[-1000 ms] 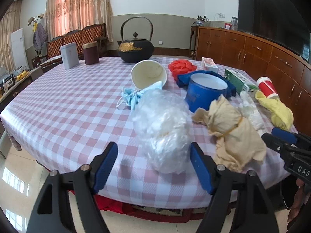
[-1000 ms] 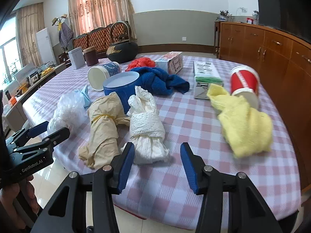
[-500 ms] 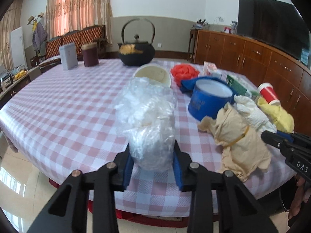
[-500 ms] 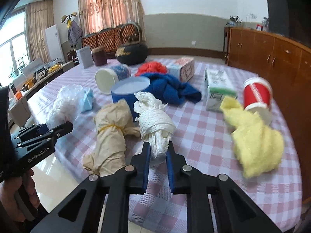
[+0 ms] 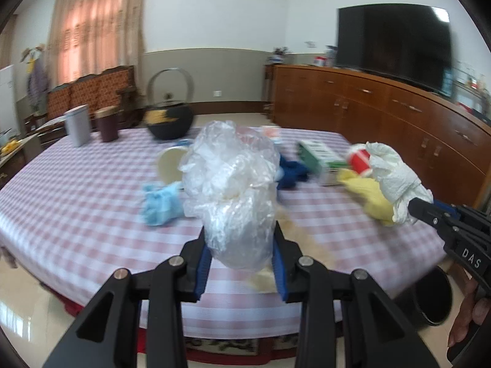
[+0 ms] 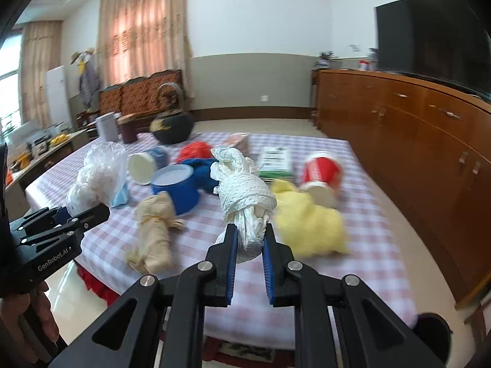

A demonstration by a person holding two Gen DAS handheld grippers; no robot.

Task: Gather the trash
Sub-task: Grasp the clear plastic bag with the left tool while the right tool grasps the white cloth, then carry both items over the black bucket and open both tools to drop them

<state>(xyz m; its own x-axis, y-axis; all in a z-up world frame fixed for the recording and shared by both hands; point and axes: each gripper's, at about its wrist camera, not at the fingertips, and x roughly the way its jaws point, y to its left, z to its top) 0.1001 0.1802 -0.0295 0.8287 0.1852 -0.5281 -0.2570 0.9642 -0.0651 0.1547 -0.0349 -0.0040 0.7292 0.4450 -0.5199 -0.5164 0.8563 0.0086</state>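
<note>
The checked desk is crowded: a black iron kettle at the far side, two canisters beside it, a tipped white cup, a blue tub, a blue cloth, a red cup on its side, a yellow rag and a tan paper bundle near the front edge. A dark bin stands on the floor by the desk. The left tool is clamped on a crumpled clear plastic bag, held clear above the desk. The right tool is clenched tight on a wad of white paper towel, also lifted off the cloth.
</note>
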